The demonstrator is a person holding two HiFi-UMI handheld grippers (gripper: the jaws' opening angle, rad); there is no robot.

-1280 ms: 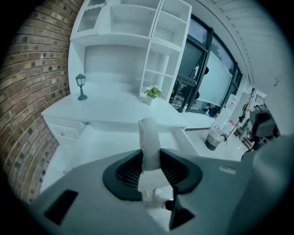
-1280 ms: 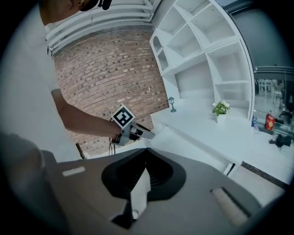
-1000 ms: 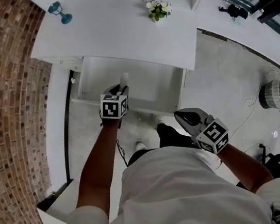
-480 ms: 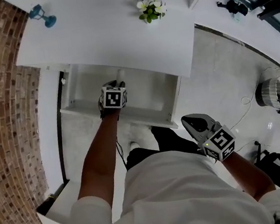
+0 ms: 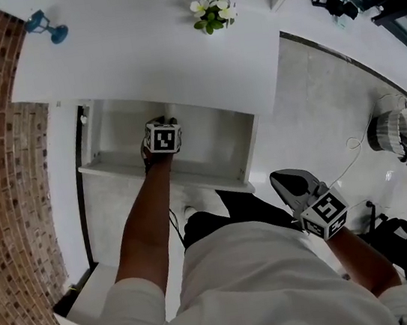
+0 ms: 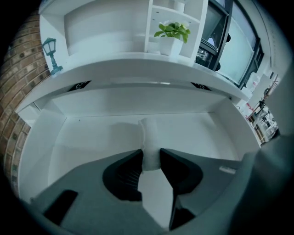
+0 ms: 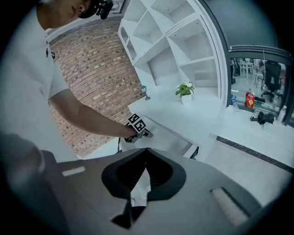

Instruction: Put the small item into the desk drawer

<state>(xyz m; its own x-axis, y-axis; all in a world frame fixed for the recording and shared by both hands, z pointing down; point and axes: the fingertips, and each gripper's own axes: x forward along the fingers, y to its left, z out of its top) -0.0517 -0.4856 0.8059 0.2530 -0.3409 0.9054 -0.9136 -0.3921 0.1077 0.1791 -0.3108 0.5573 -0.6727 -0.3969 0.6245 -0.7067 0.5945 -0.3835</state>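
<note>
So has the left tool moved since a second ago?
Yes. In the head view the left tool, gripping the white item, has gone from over the drawer's front wall to inside the drawer, nearer the desk top.

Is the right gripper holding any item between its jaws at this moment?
No, in the right gripper view the right gripper has its jaws closed tip to tip, and nothing sits between them.

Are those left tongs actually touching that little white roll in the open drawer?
Touching. The left gripper view shows both jaws of the left tongs pressed against the sides of the white roll, inside the open drawer.
</note>
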